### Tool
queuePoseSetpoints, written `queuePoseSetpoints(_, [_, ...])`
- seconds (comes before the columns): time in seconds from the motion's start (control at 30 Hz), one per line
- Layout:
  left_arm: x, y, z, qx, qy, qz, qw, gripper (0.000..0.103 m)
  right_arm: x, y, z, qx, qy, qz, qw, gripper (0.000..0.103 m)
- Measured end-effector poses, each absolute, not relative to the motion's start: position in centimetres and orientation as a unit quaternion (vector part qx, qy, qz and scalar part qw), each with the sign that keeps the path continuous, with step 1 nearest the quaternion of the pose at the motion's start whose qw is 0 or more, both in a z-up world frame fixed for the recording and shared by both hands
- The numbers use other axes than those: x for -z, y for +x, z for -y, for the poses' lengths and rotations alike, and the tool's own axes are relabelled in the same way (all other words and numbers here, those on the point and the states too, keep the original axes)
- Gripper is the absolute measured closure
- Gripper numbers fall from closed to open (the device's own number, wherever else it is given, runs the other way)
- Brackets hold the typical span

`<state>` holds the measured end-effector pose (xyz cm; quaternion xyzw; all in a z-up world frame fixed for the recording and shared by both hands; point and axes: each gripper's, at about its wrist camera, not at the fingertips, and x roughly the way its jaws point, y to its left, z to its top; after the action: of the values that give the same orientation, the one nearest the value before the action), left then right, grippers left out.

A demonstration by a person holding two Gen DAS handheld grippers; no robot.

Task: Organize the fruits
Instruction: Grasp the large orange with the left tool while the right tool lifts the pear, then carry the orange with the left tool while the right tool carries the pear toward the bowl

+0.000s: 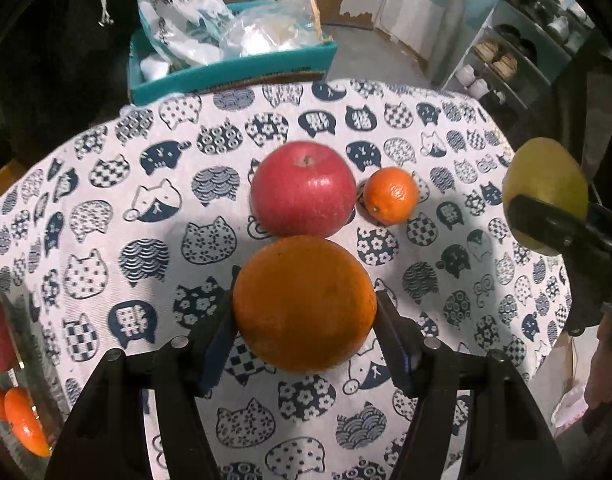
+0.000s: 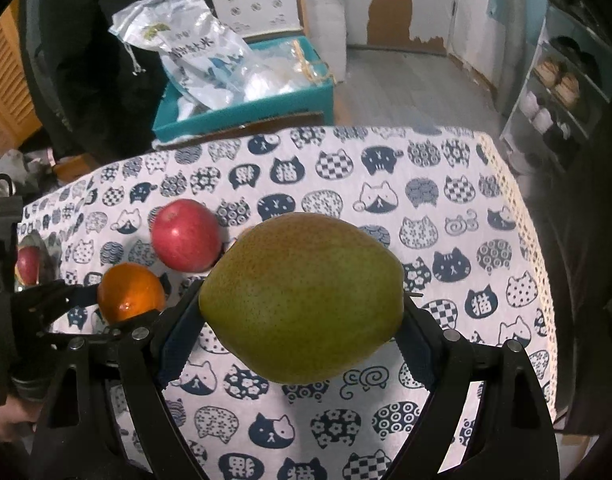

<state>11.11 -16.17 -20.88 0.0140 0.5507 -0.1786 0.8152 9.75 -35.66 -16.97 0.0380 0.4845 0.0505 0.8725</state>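
A big orange sits between the blue pads of my left gripper, which is shut on it; whether it rests on the cat-print cloth I cannot tell. Just behind it on the cloth are a red apple and a small mandarin. A green-yellow pear hangs above the cloth, with my right gripper shut on its sides. That pear also shows at the right edge of the left wrist view. From the right wrist view the apple and orange lie to the left.
A teal box full of plastic bags stands past the table's far edge. A shiny container at the left edge holds a red apple and mandarins. A shoe rack stands at the right. A hand grips the right tool.
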Motion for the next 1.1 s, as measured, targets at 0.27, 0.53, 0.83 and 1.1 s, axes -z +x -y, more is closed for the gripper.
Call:
queuePoseSetpoints(0.27, [16.4,9.2,15.2,0.182,0.015,-0.509,0.841,0.036,13.7,9.0,34.4,-0.069,0.035,-0.452,0.889,0.016])
queuePoseSetpoints(0.53, [12.0,7.6,13.8,0.186,0.009,-0.471,0.862,0.036,10.1,7.7,32.9,-0.090,0.029,-0.418,0.903,0.016])
queuePoseSetpoints(0.83, [8.4,5.8,12.4,0.186,0.006,-0.440,0.879,0.036,6.8,6.6,31.4,-0.114,0.028,-0.387,0.915,0.016])
queuePoseSetpoints(1.1, [6.0,4.4,10.5,0.182,-0.003,-0.419,0.890,0.036,4.4,5.7,30.0,-0.134,0.026,-0.365,0.921,0.016])
